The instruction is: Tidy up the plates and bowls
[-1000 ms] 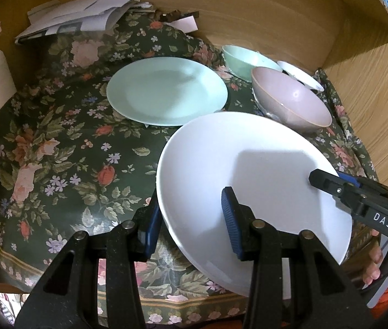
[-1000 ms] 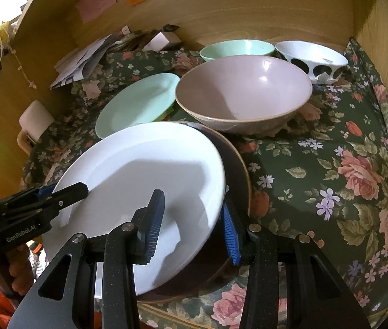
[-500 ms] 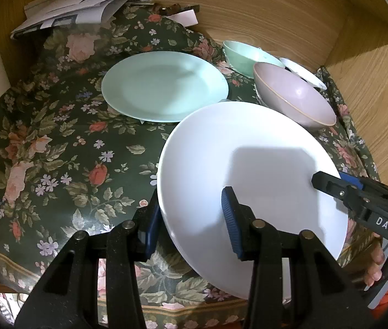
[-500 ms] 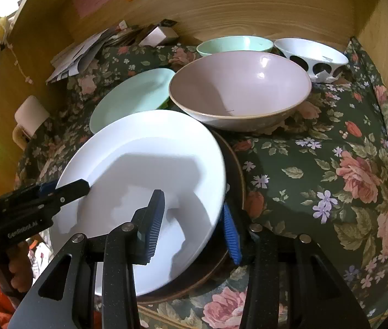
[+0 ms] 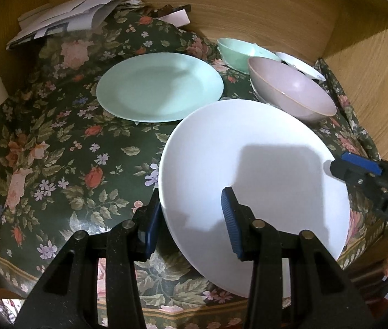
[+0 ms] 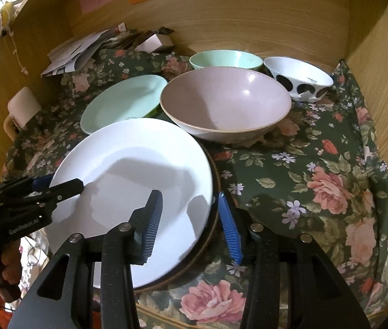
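A white plate lies tilted at the near edge of the floral tablecloth. My left gripper is shut on its left rim, one pad on top and the other beneath. From the right wrist, the white plate rests on a brown plate. My right gripper clamps both rims, its left pad on the white plate and its right pad outside the brown rim. Each gripper shows in the other's view: the left gripper and the right gripper.
Behind lie a mint plate, a pink bowl, a mint bowl and a white bowl with black spots. Papers are piled at the back left. Wooden walls close in at the back and right.
Hardly anything has moved. Both grippers stay on the white plate's rims, and the right wrist view has tilted slightly.
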Demonstrator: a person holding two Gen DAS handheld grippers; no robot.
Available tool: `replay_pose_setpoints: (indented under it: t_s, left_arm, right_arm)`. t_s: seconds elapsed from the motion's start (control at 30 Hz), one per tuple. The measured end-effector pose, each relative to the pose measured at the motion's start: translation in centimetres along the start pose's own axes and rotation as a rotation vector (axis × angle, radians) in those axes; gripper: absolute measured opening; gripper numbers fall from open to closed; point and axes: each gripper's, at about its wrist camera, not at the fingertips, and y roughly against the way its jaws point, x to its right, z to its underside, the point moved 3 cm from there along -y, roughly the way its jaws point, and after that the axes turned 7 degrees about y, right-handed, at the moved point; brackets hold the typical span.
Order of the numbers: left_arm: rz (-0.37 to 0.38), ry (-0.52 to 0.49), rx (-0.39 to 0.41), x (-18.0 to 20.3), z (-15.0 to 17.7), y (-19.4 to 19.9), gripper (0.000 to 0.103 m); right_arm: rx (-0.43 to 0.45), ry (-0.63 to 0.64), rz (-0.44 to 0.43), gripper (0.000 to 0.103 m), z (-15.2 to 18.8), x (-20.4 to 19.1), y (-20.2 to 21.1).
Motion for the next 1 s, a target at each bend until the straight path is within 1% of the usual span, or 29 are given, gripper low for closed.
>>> replay_pose_setpoints:
  t_s: [0.17,0.23,0.3,0.37,0.47,0.5,0.57,0.6,0.73,0.77,0.83,0.93,1.0]
  left_arm:
    - [0.001,-0.003,-0.004,0.0,0.0,0.1,0.042]
    - [-0.008,-0.013,0.025,0.0,-0.3,0.6,0.042]
    - [-0.019,-0.031,0.057,0.0,-0.8,1.5,0.044]
    - [-0.022,-0.038,0.095,-0.1,-1.6,2.5,0.052]
    - [-0.041,-0.047,0.164,-0.4,-3.0,4.0,0.06]
    - [-0.045,-0.049,0.178,-0.6,-3.3,4.3,0.061]
    - [-0.059,-0.052,0.222,-0.9,-4.2,5.2,0.071]
    - [-0.06,-0.051,0.235,-1.2,-4.6,5.5,0.073]
    - [-0.081,-0.032,0.293,-2.4,-6.5,6.5,0.085]
    - [-0.091,-0.025,0.307,-2.8,-7.1,6.6,0.088]
    - [-0.112,-0.013,0.328,-3.4,-8.1,6.8,0.092]
    - [-0.133,0.003,0.343,-4.3,-9.3,6.7,0.097]
    - [-0.143,0.013,0.342,-5.0,-10.2,6.3,0.097]
  right_arm:
    - [0.006,-0.013,0.006,0.04,-0.2,0.2,0.4]
    - [0.023,-0.023,-0.003,0.044,-0.6,0.2,0.8]
    - [0.046,-0.026,-0.01,0.05,-1.2,0.0,1.2]
    - [0.069,-0.02,-0.016,0.053,-2.0,-0.3,1.5]
    - [0.107,0.005,-0.015,0.055,-3.4,-1.1,2.0]
    - [0.116,0.011,-0.015,0.058,-3.8,-1.3,2.1]
    - [0.145,0.03,-0.015,0.063,-4.9,-1.9,2.4]
    - [0.154,0.036,-0.016,0.064,-5.2,-2.0,2.4]
    - [0.182,0.064,-0.028,0.068,-7.2,-2.8,2.3]
    - [0.189,0.066,-0.034,0.072,-7.8,-2.9,2.1]
    - [0.201,0.068,-0.044,0.079,-8.8,-3.1,1.9]
    - [0.209,0.074,-0.056,0.08,-10.1,-3.4,1.3]
    - [0.205,0.077,-0.06,0.08,-11.0,-3.5,0.6]
